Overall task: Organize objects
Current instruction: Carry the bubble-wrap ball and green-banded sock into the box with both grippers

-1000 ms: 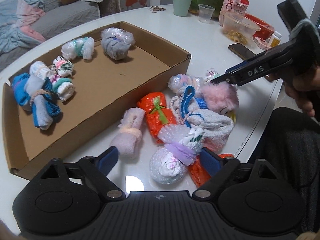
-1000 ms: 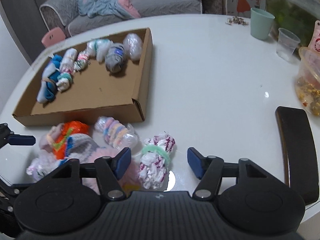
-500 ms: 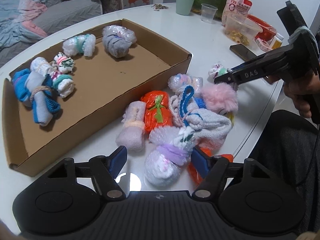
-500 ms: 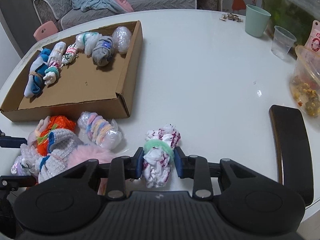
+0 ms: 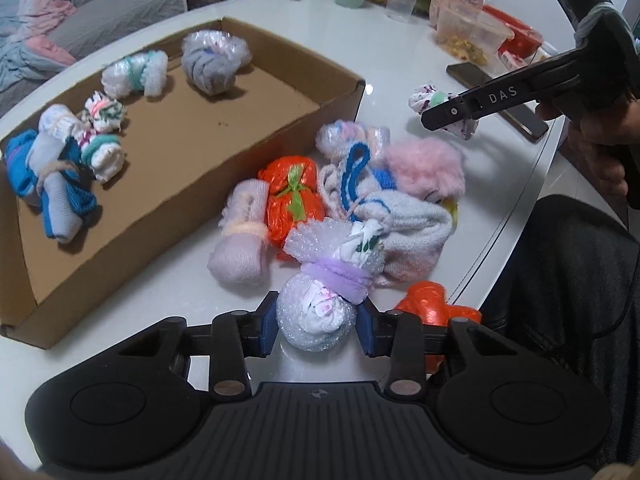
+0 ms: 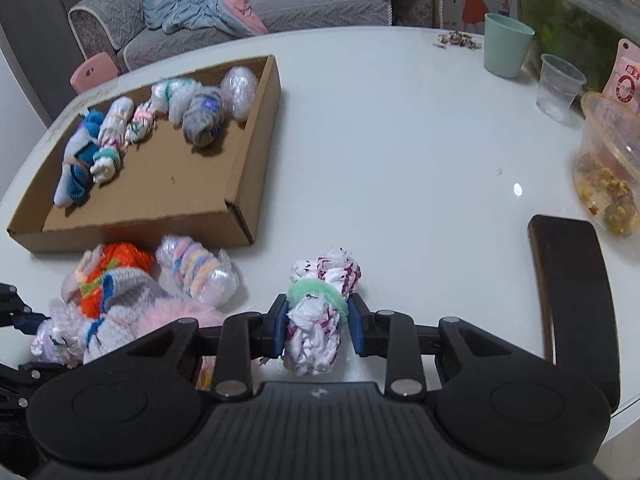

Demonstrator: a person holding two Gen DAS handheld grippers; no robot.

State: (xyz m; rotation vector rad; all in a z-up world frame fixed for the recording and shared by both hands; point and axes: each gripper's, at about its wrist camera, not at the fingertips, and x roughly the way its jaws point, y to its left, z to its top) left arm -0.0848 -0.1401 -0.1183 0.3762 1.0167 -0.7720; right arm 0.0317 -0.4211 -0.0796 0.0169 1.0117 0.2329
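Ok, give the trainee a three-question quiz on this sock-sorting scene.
1. True or false: the right gripper is shut on the bundle with the green band.
2. What colour band ties the bubble-wrap bundle between the pads of the left gripper? A purple, B green, C orange
3. Fill in: sorted bundles lie in the ____.

Key: 1 true; 2 A; 3 cardboard tray

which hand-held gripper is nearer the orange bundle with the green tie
Left. The left hand-held gripper sits just in front of the orange bundle, clamping a bubble-wrap bundle; the right hand-held gripper is farther off.
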